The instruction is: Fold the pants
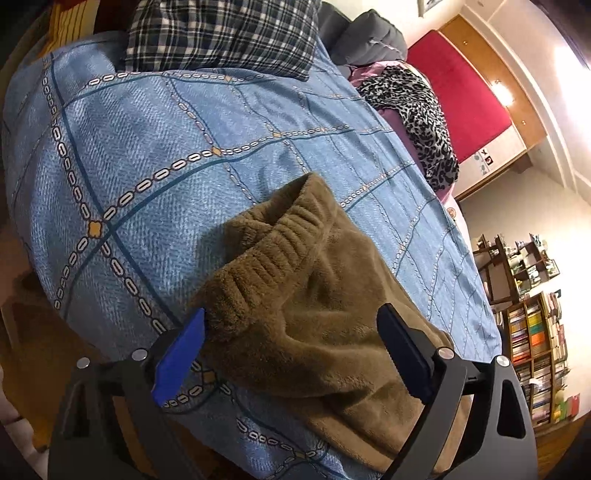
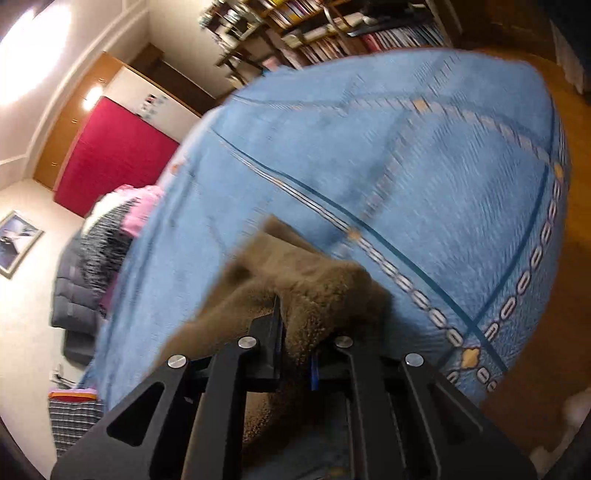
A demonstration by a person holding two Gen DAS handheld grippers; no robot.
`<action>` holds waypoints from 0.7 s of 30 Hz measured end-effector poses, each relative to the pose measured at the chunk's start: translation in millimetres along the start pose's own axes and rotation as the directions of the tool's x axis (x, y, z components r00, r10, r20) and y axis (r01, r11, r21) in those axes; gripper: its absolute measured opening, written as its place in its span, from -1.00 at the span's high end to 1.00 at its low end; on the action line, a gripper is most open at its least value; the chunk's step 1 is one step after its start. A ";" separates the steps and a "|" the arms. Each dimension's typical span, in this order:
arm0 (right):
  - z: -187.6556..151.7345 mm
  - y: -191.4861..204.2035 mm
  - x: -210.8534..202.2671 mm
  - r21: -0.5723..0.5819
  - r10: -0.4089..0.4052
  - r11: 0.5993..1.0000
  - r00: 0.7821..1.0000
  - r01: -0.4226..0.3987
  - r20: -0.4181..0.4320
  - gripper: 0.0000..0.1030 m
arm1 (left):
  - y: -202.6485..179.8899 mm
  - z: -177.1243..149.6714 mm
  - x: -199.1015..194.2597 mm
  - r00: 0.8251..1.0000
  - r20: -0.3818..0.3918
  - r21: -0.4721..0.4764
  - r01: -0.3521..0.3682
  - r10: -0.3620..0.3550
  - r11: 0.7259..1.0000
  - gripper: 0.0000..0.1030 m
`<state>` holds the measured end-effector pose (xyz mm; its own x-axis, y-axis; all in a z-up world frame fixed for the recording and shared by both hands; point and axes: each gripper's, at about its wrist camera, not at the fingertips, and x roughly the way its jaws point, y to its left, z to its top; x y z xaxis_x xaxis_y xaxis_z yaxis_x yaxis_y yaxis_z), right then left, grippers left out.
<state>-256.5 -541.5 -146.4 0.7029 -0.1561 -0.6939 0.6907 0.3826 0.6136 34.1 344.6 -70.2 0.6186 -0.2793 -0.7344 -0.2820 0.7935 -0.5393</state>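
Lying bunched near the bed [image 1: 155, 122] edge, brown pants [image 1: 314, 295]; right gripper [image 2: 295, 332] fingers clamped on fleece, left gripper [image 1: 291, 354] fingers spread wide astride the waistband. Best closing squarely before lifting.

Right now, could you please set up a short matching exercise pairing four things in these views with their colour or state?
Things:
1. left tongs
2. right tongs
3. bedspread
4. pillow

Colour or state:
A. dark plaid
B. shut on the brown pants
C. blue with a chain pattern
D. open, straddling the pants near the ribbed waistband

Pairs: 1-D, 2-B, 3-C, 4-A
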 end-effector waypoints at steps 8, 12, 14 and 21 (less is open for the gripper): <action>-9.6 16.9 8.1 -0.089 -0.080 0.993 0.996 0.083 0.035 0.72 | 21.0 -1.2 -16.6 1.000 0.009 -0.055 0.007 -0.006 0.998 -0.78; -7.0 12.8 5.1 -0.096 -0.088 0.991 0.996 0.090 0.033 0.65 | 32.7 -9.5 -15.2 0.999 -0.015 -0.118 0.047 -0.049 0.992 -0.78; -7.4 12.1 4.8 -0.094 -0.094 0.991 0.995 0.097 0.033 0.64 | 36.9 -13.8 -9.6 0.995 -0.039 -0.162 0.088 -0.096 0.983 -0.78; -4.4 24.8 16.4 -0.103 -0.114 0.988 0.993 0.117 0.036 0.64 | 19.3 -3.5 -2.1 0.991 -0.012 -0.151 0.132 -0.136 0.980 -0.75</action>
<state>-228.6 -530.6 -144.2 0.6251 -0.2318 -0.7453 0.7474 0.4529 0.4860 24.8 358.5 -80.5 0.6421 -0.3911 -0.6594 -0.3054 0.6584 -0.6879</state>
